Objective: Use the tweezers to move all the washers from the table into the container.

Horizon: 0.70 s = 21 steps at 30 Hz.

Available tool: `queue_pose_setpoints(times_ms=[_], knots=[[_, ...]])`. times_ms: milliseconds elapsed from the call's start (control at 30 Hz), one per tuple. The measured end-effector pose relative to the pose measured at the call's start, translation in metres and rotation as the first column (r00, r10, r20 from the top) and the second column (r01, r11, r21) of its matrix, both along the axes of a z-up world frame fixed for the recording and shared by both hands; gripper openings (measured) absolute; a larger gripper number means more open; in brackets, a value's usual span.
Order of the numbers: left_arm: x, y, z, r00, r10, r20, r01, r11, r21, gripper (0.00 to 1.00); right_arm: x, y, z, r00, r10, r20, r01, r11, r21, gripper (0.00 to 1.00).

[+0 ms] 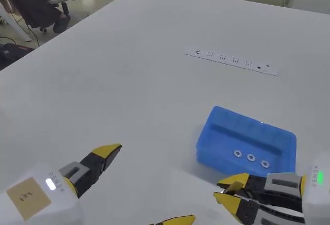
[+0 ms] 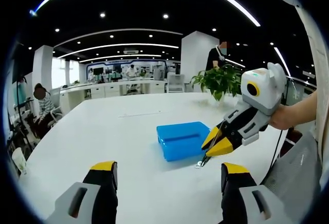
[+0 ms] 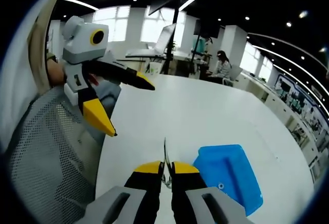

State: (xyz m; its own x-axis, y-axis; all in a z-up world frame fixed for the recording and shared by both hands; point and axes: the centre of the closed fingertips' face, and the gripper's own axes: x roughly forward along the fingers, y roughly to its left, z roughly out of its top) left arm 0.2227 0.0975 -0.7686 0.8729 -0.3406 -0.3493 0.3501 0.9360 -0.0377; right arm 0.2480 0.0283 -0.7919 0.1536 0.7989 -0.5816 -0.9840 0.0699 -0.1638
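Three washers (image 1: 251,157) are seen inside the blue container (image 1: 221,126); tweezers (image 3: 165,158) are clamped by the right gripper (image 1: 223,191) fingers beside it, left gripper (image 1: 146,183) fingers are spread, empty; leftovers can't be made out

The left gripper (image 1: 147,183) has a white body and two black jaws with yellow tips. On top of the body sits a tan square sticker (image 1: 28,198) with a dark mark on it. Next to it a little white light (image 1: 50,184) glows beside some small grey letters. Each jaw has a grey block with a slot in it near its base. The right gripper (image 1: 220,190) looks much the same — white body, black jaws, pointy yellow tips — but it has a green light (image 1: 319,177) on its side. In the left gripper view a thin black cable (image 2: 278,147) hangs under the right gripper.
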Motion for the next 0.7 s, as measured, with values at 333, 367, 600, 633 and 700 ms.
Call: queue_pose_setpoints(times_ms=[333, 367, 600, 633, 700], knots=[[0.000, 0.000, -0.001, 1.000, -0.001, -0.004, 0.001, 1.000, 0.003, 0.84, 0.021, 0.001, 0.022, 0.999, -0.052, -0.008, 0.052, 0.996, 0.071, 0.03], [0.000, 0.000, -0.001, 1.000, -0.001, -0.004, 0.001, 1.000, 0.005, 0.84, 0.023, 0.001, 0.023, 0.998, -0.057, -0.014, 0.057, 0.995, 0.077, 0.03], [0.000, 0.000, -0.001, 1.000, 0.005, -0.006, -0.005, 1.000, 0.004, 0.84, 0.045, 0.002, 0.037, 0.990, -0.099, -0.103, 0.114, 0.981, 0.155, 0.03], [0.001, 0.001, -0.001, 1.000, 0.007, -0.005, -0.007, 1.000, 0.005, 0.84, 0.049, 0.002, 0.040, 0.986, -0.108, -0.126, 0.129, 0.977, 0.170, 0.03], [0.001, 0.000, -0.001, 1.000, 0.007, -0.005, -0.007, 1.000, 0.002, 0.84, 0.056, 0.003, 0.044, 0.977, -0.128, -0.168, 0.161, 0.966, 0.202, 0.03]])
